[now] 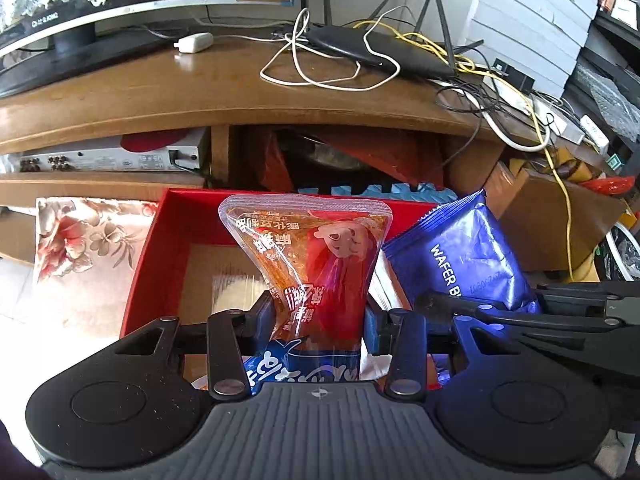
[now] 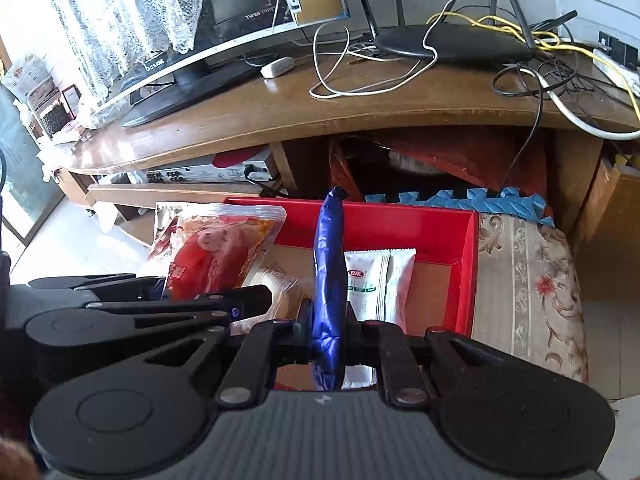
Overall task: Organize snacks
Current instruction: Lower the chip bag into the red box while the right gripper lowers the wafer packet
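My left jaws [image 1: 318, 316] are clamped on an orange-red snack pouch [image 1: 316, 256], held upright over the near-left part of the red box [image 1: 140, 264]. My right jaws [image 2: 328, 320] pinch a blue wafer packet [image 2: 329, 280] edge-on above the box's middle. A white sachet [image 2: 378, 284] lies inside, just right of it. The wooden tabletop [image 2: 400, 104] stands beyond.

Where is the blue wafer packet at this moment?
The blue wafer packet is clamped edge-on in the right gripper, above the red box, just right of the red snack pouch that the left gripper holds.
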